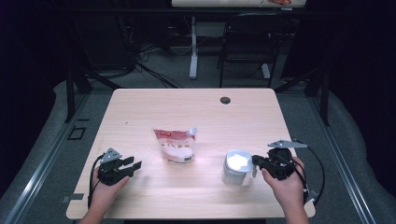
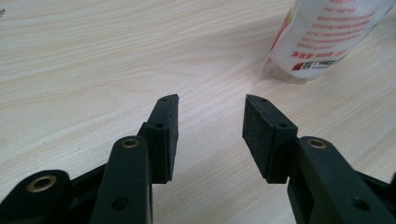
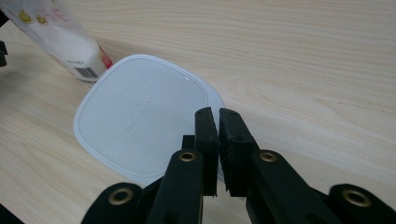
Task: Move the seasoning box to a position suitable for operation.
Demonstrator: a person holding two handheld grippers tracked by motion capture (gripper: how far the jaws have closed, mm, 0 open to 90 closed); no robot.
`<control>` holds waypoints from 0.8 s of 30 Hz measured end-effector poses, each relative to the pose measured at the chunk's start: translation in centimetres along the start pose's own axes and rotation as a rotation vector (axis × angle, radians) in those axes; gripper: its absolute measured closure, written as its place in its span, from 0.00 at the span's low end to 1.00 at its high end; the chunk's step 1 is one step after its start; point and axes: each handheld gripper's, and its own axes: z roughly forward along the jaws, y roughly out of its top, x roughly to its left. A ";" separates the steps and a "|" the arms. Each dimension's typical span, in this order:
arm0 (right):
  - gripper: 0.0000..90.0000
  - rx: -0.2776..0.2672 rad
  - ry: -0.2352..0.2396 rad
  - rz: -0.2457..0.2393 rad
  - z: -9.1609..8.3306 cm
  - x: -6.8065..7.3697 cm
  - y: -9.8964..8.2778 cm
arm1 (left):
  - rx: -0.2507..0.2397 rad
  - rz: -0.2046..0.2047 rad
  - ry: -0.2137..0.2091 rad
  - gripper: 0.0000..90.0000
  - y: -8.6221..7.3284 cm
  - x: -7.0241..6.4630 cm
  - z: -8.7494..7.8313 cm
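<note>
A red-and-white spouted pouch [image 1: 175, 145] stands at the table's middle; its lower corner shows in the left gripper view [image 2: 322, 37] and its barcode end in the right gripper view [image 3: 60, 37]. A clear container with a white lid [image 1: 236, 168] stands to the pouch's right. My left gripper [image 1: 133, 163] rests on the table left of the pouch, its jaws wide apart with bare wood between them [image 2: 212, 100]. My right gripper [image 1: 254, 161] is at the container's right rim. Only a thin slit separates its jaws [image 3: 218, 112] over the lid's [image 3: 135, 121] near corner. Whether they pinch the rim is hidden.
The light wooden table [image 1: 187, 107] has a round cable hole [image 1: 225, 100] near its far edge. A black chair [image 1: 250, 42] and another desk's leg stand on the floor beyond it. A person's hands hold both grippers at the near edge.
</note>
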 end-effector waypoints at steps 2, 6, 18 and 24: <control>0.96 0.003 -0.003 0.000 0.0 -0.1 -0.1 | 0.001 0.001 0.000 0.62 0.0 0.0 0.0; 0.96 -0.010 0.017 0.023 0.0 -0.3 -0.2 | 0.001 0.001 0.002 0.62 0.0 0.0 0.0; 0.97 -0.017 0.041 0.050 0.0 -0.7 -0.3 | 0.000 0.002 0.000 0.62 0.0 0.0 0.0; 0.97 -0.017 0.049 0.054 0.0 -0.9 -0.4 | 0.001 0.002 0.000 0.62 0.0 0.0 0.0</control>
